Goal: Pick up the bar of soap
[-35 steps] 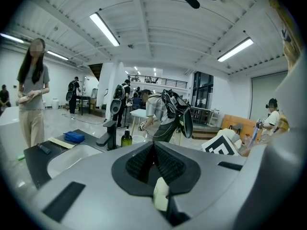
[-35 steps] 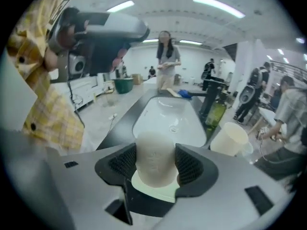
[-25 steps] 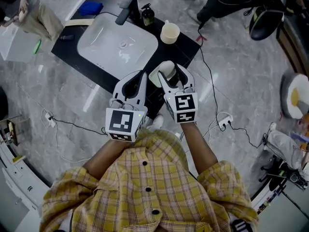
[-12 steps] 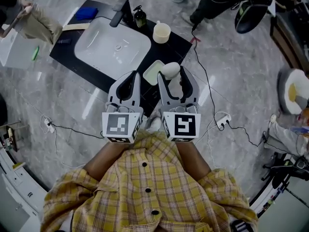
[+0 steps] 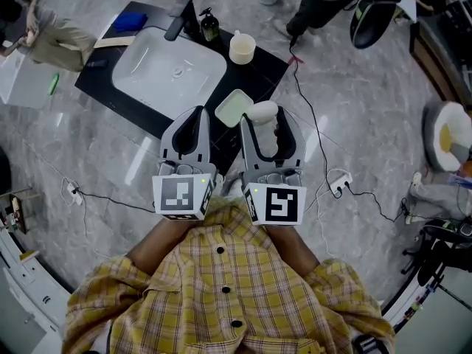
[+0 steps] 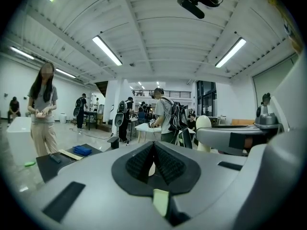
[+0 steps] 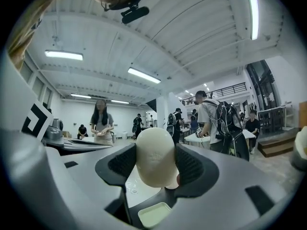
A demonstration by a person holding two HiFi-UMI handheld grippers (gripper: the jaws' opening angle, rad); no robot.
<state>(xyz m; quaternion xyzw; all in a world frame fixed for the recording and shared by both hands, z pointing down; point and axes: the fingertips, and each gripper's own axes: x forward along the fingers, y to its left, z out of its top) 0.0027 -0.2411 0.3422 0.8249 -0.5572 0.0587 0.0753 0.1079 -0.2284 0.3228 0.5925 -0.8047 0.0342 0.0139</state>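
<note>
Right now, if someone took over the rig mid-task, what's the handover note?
Left gripper: shut, nothing between its jaws, held beside the right one.
Right gripper: shut on the bar of soap, with a pad on each side of it.
Soap dish: empty, on the black counter to the right of the sink, just below and ahead of the right gripper.
Done: the soap is gripped and clear of the dish.
Left: the pick-up looks complete. The bar is rounded and could slip, so probably avoid tilting it.
</note>
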